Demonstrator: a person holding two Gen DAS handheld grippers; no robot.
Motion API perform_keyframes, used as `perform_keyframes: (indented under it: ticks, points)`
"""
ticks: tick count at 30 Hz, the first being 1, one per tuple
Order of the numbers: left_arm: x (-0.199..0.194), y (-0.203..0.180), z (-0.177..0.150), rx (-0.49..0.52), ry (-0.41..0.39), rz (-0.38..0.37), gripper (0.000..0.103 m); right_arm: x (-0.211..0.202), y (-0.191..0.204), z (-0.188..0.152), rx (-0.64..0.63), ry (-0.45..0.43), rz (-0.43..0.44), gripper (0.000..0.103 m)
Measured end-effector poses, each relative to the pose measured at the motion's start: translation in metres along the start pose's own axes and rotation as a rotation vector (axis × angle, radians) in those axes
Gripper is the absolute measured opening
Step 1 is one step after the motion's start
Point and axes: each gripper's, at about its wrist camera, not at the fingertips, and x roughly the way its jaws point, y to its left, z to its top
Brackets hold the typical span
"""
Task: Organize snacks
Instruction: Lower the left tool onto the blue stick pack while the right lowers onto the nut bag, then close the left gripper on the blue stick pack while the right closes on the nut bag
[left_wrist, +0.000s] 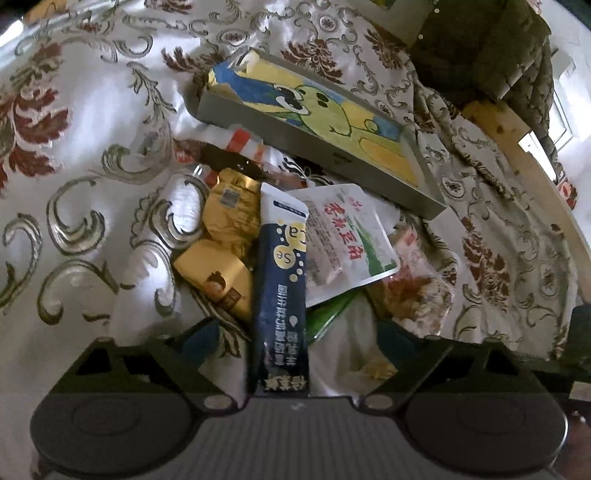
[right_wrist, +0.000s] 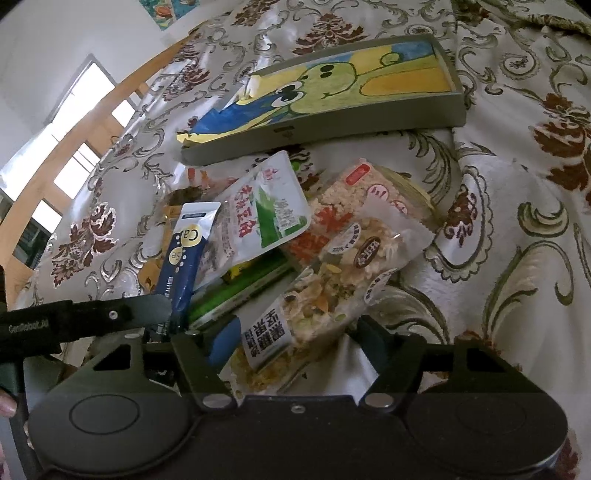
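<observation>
A pile of snacks lies on a floral cloth below a shallow grey tray (left_wrist: 295, 133) (right_wrist: 332, 129) with a cartoon picture on its floor. A navy stick pack (left_wrist: 282, 280) (right_wrist: 184, 254) runs lengthwise between the wide-apart fingers of my left gripper (left_wrist: 295, 339); the pads stand clear of it. My right gripper (right_wrist: 297, 336) straddles the near end of a clear rice-crisp packet (right_wrist: 332, 280) (left_wrist: 413, 284), its pads close beside the packet without clearly pressing. A white pouch with red characters (left_wrist: 340, 236) (right_wrist: 266, 206) lies between the two packs. One left finger (right_wrist: 140, 312) shows in the right wrist view.
Gold and yellow packets (left_wrist: 232, 218) lie left of the stick pack, and a green pack (right_wrist: 236, 291) lies under the pouch. A wooden rail (right_wrist: 92, 122) (left_wrist: 517, 147) borders the cloth. A dark green cushion (left_wrist: 480, 48) sits behind the tray. A fingertip (right_wrist: 5, 404) shows at the left edge.
</observation>
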Motion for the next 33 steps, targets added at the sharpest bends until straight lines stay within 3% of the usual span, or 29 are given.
perform_keyframes:
  ticks: [12, 18, 21, 33]
  points:
    - [0.014, 0.007, 0.002, -0.083, 0.044, -0.022, 0.053, 0.004, 0.000, 0.001, 0.018, -0.009, 0.012, 0.069]
    - [0.020, 0.017, 0.004, -0.160, 0.058, -0.032, 0.042, 0.009, -0.001, 0.002, 0.043, -0.011, 0.022, 0.071]
    - [0.021, 0.018, 0.003, -0.178, 0.068, -0.031, 0.042, 0.009, 0.000, 0.002, 0.040, -0.012, 0.019, 0.070]
    - [0.012, -0.016, -0.006, 0.027, 0.089, 0.072, 0.035, 0.003, 0.007, 0.002, 0.020, -0.008, -0.012, 0.065]
